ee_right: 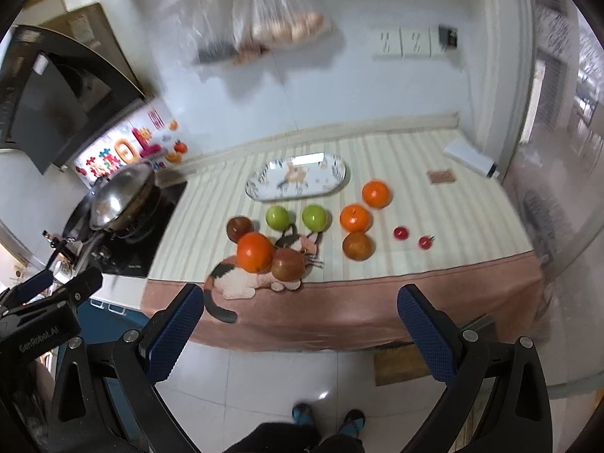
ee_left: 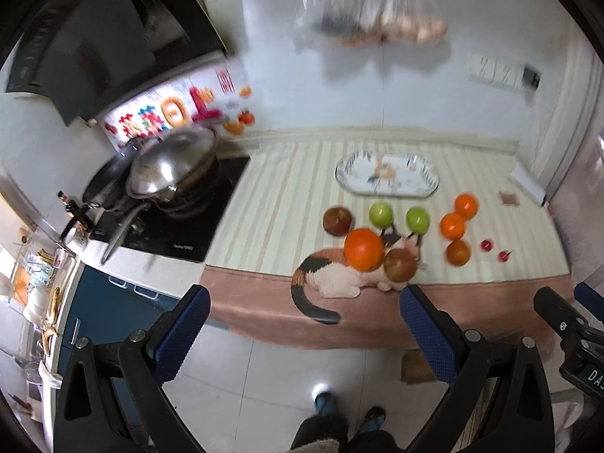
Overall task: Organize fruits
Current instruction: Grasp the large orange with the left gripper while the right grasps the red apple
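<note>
While both the left gripper point(ee_left: 304, 324) and right gripper point(ee_right: 300, 319) hang open and empty, every fruit lies loose on the counter point(ee_right: 472, 226), and the plate point(ee_right: 296, 177) at 12 o'clock is bare.

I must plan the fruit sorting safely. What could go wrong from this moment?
The big orange and the dark red apple lie near the front edge of the striped cloth; a nudge may roll them off. The two small red cherries may slip from wide jaws. The oval patterned plate could slide if bumped.
</note>
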`<state>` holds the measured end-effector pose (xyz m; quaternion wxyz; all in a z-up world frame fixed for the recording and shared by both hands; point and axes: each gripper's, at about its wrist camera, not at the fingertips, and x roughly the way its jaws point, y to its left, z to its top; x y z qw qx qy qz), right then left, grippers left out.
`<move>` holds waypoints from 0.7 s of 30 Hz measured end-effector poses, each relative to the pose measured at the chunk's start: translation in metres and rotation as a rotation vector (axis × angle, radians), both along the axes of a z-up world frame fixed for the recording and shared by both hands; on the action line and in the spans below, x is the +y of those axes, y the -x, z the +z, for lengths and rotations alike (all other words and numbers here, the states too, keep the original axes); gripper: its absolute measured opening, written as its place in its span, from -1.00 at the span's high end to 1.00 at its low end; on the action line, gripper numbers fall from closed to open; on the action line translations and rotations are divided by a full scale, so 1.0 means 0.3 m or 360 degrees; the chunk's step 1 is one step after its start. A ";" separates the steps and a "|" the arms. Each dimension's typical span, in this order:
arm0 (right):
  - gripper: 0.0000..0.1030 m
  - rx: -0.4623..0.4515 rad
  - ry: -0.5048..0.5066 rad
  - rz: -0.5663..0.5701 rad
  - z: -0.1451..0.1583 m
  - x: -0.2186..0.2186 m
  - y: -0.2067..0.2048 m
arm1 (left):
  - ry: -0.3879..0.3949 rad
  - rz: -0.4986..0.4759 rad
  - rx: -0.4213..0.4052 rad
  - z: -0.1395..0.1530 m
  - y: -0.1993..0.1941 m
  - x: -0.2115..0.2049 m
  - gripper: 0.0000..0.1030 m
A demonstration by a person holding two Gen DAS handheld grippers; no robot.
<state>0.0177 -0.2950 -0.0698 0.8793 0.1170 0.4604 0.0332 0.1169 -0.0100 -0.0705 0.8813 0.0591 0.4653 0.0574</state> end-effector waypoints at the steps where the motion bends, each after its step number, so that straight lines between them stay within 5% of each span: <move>1: -1.00 0.0024 -0.0013 -0.0002 -0.045 0.006 -0.036 | 0.0004 0.0003 0.0044 -0.036 -0.040 0.006 -1.00; 8: -1.00 0.0274 -0.0156 -0.0049 -0.411 0.050 -0.360 | 0.0263 -0.0043 0.0542 -0.371 -0.421 0.063 -0.93; 11: -1.00 0.0448 -0.0357 -0.0143 -0.593 0.052 -0.494 | 0.0419 -0.0046 0.0746 -0.517 -0.585 0.078 -0.83; 16: -0.98 0.0681 -0.0635 -0.0375 -0.836 0.053 -0.625 | 0.0539 -0.0061 0.1022 -0.720 -0.749 0.050 -0.82; 21: -0.96 0.0828 -0.0762 -0.0535 -0.977 0.073 -0.668 | 0.0580 -0.0108 0.1193 -0.840 -0.845 -0.006 -0.82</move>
